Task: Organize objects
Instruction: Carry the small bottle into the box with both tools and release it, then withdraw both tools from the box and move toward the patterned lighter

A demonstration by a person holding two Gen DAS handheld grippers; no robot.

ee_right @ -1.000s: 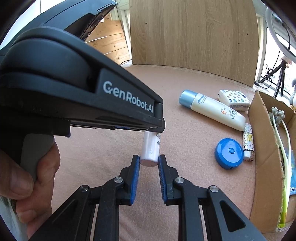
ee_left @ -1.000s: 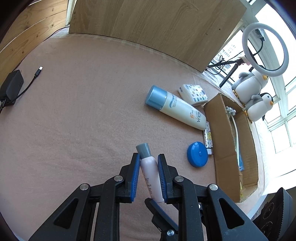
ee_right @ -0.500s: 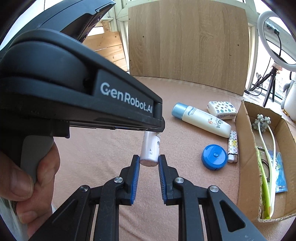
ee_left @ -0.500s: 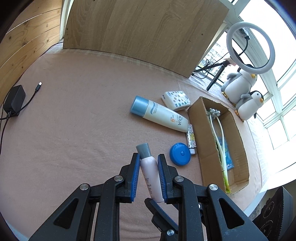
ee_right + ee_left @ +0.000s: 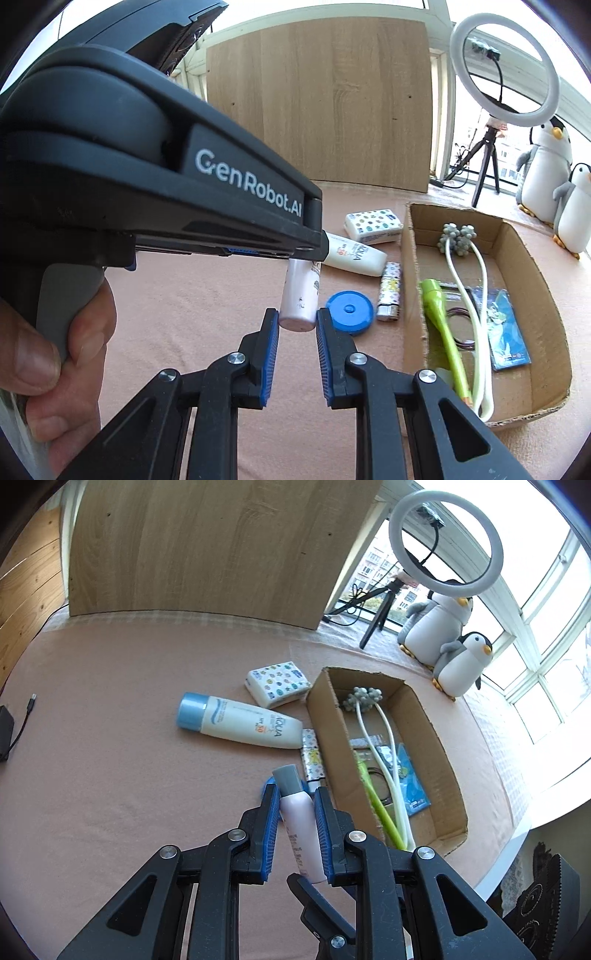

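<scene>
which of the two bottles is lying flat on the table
The big cream sunscreen bottle with the light blue cap lies flat. The small pink bottle is held off the table in the left gripper.

Home sunroom, plush penguins [image 5: 461,664] by windows [image 5: 546,686], ring light [image 5: 445,539]

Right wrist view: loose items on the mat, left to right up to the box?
pink bottle held by the left gripper → blue round lid → lighter → cardboard box

Your left gripper [image 5: 295,812] was clamped on the bottle [image 5: 301,827]. Your right gripper [image 5: 297,326] touched its base, and your hand [image 5: 55,354] gripped the left handle.
</scene>
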